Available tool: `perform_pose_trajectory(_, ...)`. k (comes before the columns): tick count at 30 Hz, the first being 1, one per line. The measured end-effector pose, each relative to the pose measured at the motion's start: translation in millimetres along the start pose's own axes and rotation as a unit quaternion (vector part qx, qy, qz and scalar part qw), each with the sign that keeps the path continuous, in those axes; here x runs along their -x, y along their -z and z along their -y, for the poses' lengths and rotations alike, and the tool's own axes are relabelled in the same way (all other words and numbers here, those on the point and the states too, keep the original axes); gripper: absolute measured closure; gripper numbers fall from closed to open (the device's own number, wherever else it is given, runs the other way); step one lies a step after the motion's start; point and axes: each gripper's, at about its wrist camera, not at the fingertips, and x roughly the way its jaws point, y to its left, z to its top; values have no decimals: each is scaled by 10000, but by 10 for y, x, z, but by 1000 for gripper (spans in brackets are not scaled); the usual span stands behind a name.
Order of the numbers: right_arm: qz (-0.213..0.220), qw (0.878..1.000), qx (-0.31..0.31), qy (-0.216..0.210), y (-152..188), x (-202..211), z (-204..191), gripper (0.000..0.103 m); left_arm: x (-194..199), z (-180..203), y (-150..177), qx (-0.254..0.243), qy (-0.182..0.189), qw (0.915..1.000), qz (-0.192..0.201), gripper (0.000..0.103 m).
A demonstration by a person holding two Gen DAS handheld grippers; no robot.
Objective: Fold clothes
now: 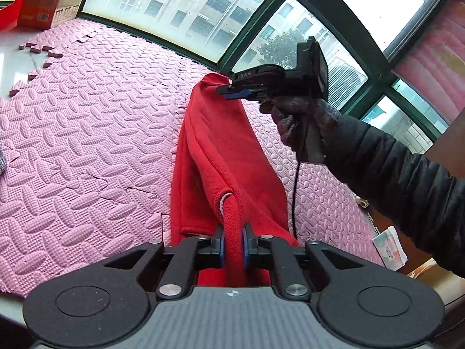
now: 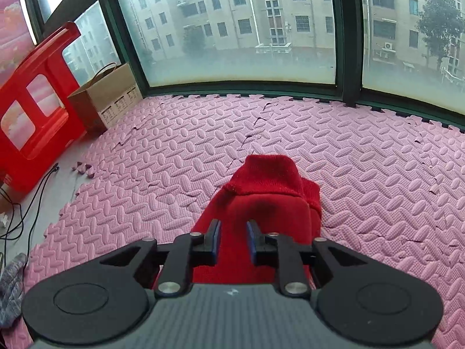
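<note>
The left gripper (image 1: 233, 245) is closed on a fold of the red sweater (image 1: 215, 157), which hangs stretched above the pink foam mat (image 1: 87, 116). The right gripper (image 1: 235, 91), held by a gloved hand (image 1: 302, 125), pinches the sweater's far end. A cardboard box (image 2: 107, 96) stands far left by the window (image 2: 232, 29).

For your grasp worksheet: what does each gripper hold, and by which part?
Both hold the red knitted garment. The left gripper pinches a ribbed edge band; the right gripper clamps its far upper end, near a ribbed cuff, lifting it above the pink foam mat.
</note>
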Motion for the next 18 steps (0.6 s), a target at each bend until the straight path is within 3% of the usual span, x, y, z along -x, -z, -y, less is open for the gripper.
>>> perform_pose_trajectory(3, -143, 9991, 318, 254, 161, 64, 32, 82, -11, -41, 6, 50, -43, 10000, -58, 87)
perform_pose_trajectory(6, -86, 9993, 223, 280, 239, 170, 120, 82, 27, -32, -4, -33, -134, 9999, -29, 82)
perform_pose_trajectory(9, 44, 9994, 170, 311, 212, 236, 158, 82, 72, -16, -17, -140, -235, 9996, 11, 79)
perform_pose_trajectory(12, 199, 9994, 68, 274, 128, 230, 179, 82, 118, 0, -30, -246, -335, 9991, 52, 69)
perform_pose_trajectory(18, 248, 9993, -52, 272, -22, -46, 200, 82, 95, 29, -146, -358, -374, 9986, 121, 68)
